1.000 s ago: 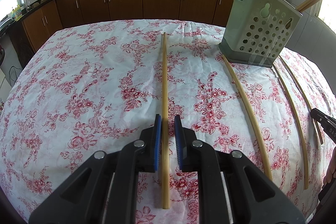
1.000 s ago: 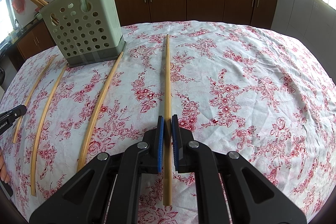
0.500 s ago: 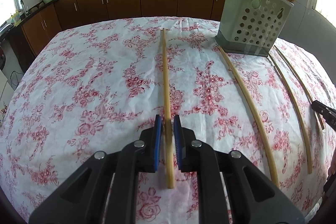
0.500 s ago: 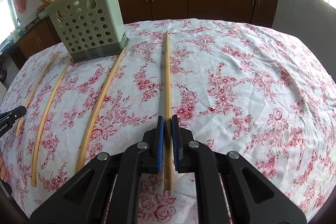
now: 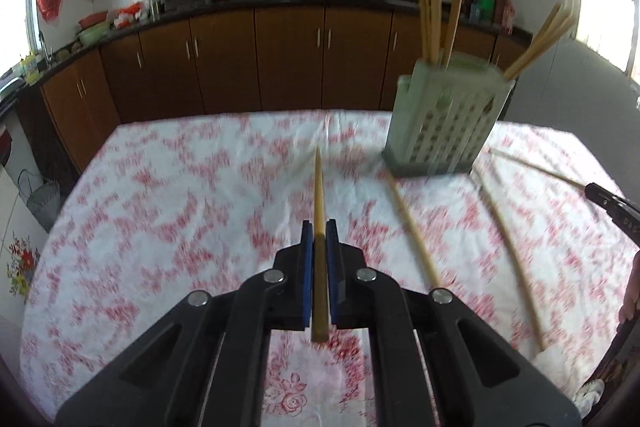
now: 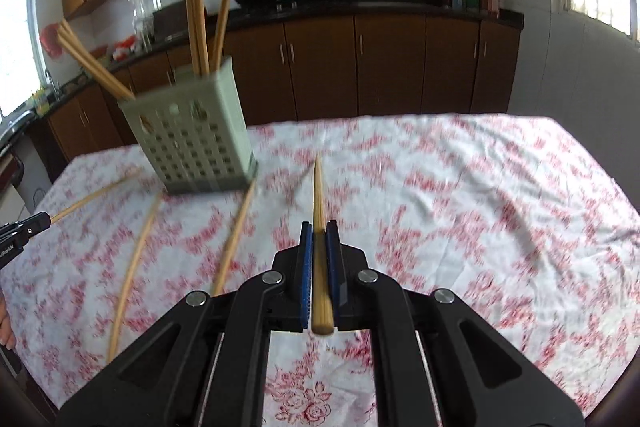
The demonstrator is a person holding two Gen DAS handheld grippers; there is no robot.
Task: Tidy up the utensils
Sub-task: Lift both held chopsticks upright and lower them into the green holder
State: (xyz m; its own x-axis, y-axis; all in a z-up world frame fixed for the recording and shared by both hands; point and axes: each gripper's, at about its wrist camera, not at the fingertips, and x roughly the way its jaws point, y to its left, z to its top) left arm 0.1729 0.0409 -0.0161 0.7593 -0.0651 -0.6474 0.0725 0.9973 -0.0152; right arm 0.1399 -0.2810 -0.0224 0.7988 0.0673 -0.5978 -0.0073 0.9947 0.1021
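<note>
My left gripper (image 5: 319, 227) holds a wooden chopstick (image 5: 318, 187) lifted off the floral cloth, its jaws closing tight with the blue pads pressing on it. My right gripper (image 6: 319, 227) is shut on a second chopstick (image 6: 319, 187), also in the air. The pale green perforated holder (image 5: 444, 123) (image 6: 192, 139) stands between the two and has several chopsticks upright in it. Two more chopsticks (image 5: 412, 231) (image 5: 512, 251) lie on the cloth in front of it. Each view catches the tip of the other gripper (image 5: 612, 203) (image 6: 24, 227) with its stick.
The table (image 5: 160, 211) with the red-flowered cloth ends just beyond the holder. Brown kitchen cabinets (image 6: 392, 67) and a dark counter with pots line the back wall. A wire basket (image 5: 42, 201) sits on the floor at the left. A hand (image 5: 630, 295) shows at the right edge.
Both grippers have risen and lifted their chopsticks off the cloth. The left jaws narrowed onto their stick. The cabinets and wall now fill the upper half of both views.
</note>
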